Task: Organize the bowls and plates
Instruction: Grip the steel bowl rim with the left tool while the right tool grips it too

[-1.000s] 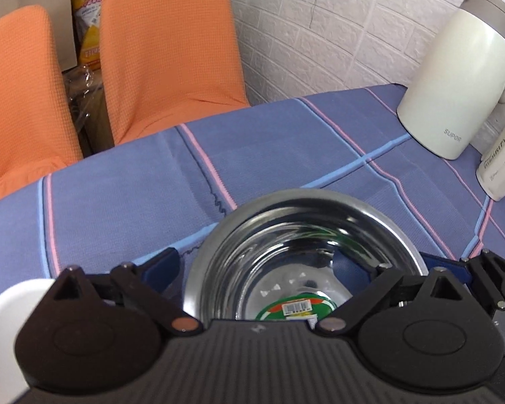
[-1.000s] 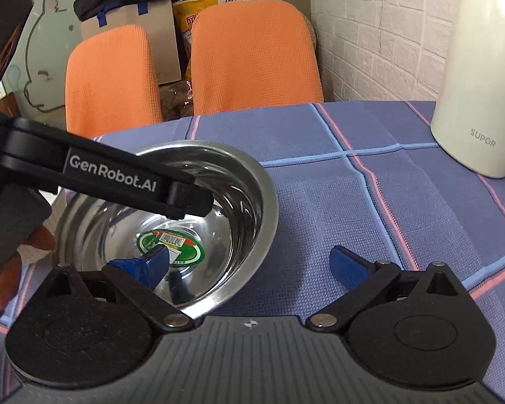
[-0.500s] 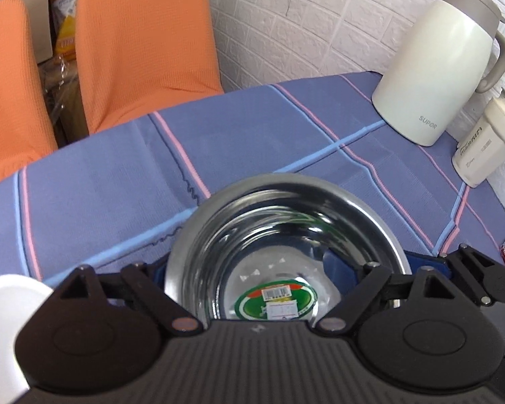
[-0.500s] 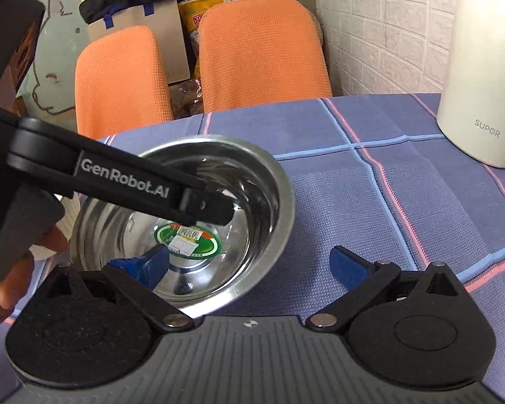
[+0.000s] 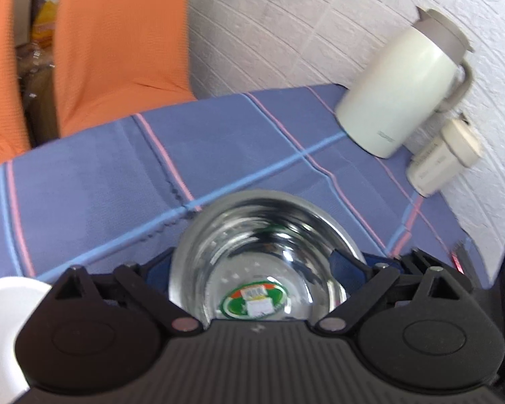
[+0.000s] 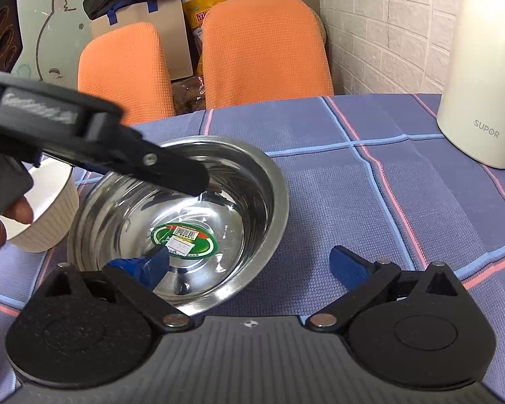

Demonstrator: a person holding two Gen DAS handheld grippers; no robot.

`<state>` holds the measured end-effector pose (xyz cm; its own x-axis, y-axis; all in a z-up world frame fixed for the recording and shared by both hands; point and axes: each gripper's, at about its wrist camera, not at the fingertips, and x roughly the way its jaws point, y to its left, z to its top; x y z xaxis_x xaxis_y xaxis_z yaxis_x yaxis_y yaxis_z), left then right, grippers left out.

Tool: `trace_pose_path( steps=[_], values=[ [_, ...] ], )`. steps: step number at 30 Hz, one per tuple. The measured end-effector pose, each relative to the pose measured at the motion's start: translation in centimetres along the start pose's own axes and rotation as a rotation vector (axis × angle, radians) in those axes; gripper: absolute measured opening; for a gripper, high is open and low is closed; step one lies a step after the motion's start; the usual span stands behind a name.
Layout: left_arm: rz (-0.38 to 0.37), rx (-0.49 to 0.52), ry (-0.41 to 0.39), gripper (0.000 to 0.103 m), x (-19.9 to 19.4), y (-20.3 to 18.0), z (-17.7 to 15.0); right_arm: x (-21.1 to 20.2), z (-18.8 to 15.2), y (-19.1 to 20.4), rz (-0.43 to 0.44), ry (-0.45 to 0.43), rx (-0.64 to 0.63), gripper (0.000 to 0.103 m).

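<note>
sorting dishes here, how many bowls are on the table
2. A steel bowl sits in front of the right gripper, whose one finger reaches inside it. A white ribbed bowl stands just beside it on the left. Others may lie out of view.

A shiny steel bowl [image 6: 198, 222] with a green sticker inside sits upright just beside a white ribbed bowl [image 6: 47, 215]

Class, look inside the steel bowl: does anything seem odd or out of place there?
Yes. A green product sticker with a barcode is stuck to the inside bottom of the steel bowl, where food would go.
</note>
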<state>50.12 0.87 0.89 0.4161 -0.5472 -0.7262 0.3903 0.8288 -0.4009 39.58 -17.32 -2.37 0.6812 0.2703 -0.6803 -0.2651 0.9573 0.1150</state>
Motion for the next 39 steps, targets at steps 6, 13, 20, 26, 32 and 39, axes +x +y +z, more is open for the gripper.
trace_pose_path(
  steps=[6, 13, 20, 26, 32, 39],
  values=[
    [-0.066, -0.065, 0.041, 0.094, 0.7, 0.6, -0.6, 0.0, -0.1, 0.1, -0.001, 0.003, -0.009, 0.089],
    [-0.071, -0.065, 0.062, 0.094, 1.1, -1.1, -1.7, -1.5, -1.1, -0.3, 0.021, 0.024, -0.001, 0.089],
    [0.071, 0.002, 0.036, 0.093, 1.8, -2.4, -2.3, -1.2, -1.5, -0.2, -0.037, 0.007, -0.023, 0.09],
    [0.195, 0.109, -0.001, 0.073, 2.4, -4.2, -3.3, -0.8, -1.8, 0.2, -0.041, -0.013, -0.078, 0.092],
    [0.228, 0.106, 0.003, 0.042, 2.2, -4.5, -3.4, -1.0, -1.6, 1.1, -0.005, -0.015, -0.021, 0.09],
    [0.189, 0.067, 0.041, 0.041, 0.9, -4.3, -4.3, -2.3, -2.3, 2.7, 0.038, 0.021, -0.002, 0.089]
  ],
)
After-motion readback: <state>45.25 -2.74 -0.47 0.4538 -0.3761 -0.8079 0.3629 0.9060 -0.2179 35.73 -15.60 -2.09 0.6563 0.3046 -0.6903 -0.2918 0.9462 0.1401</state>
